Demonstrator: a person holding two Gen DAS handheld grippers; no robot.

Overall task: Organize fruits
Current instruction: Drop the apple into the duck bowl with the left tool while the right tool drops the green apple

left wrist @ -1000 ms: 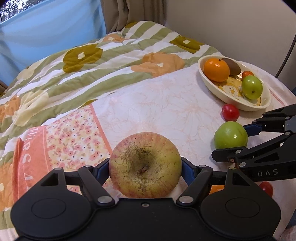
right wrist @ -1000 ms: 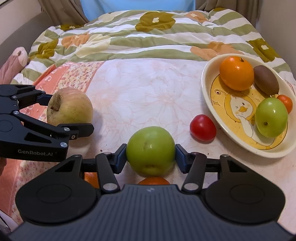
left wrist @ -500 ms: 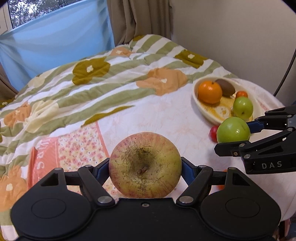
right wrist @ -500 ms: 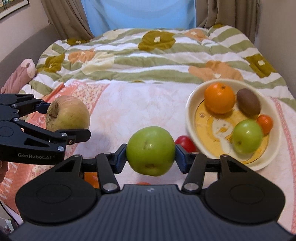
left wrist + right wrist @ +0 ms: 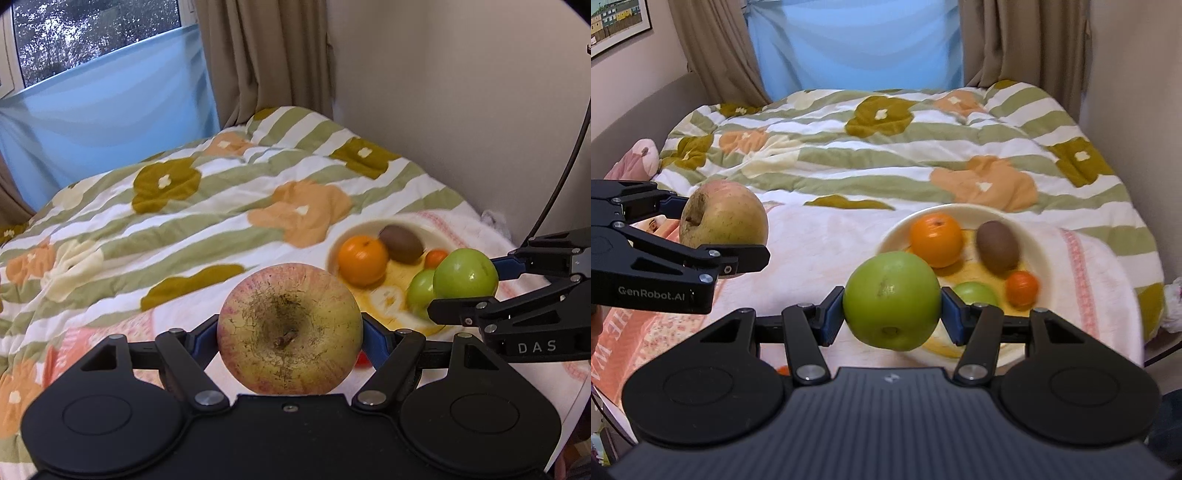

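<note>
Both claws airborne, left gripper (image 5: 290, 332) clamping the russet apple (image 5: 290, 328), right gripper (image 5: 893, 314) clamping the green apple (image 5: 893, 300) (bowl (image 5: 1049, 240) at 1 o'clock, already crowded), so dropped fruit may roll off.

A bed fills the room, covered by a quilt (image 5: 886, 147) with green and white stripes and orange and olive flowers. Nearer lies a pale pink floral cloth (image 5: 820, 251). Behind the bed, a window (image 5: 92, 33) shows trees in daylight, its lower part covered by a light blue sheet (image 5: 857, 44). Brown curtains (image 5: 266, 59) hang at both sides. Plain cream walls (image 5: 461, 110) enclose the bed. A framed picture (image 5: 617, 22) hangs on the left wall.
</note>
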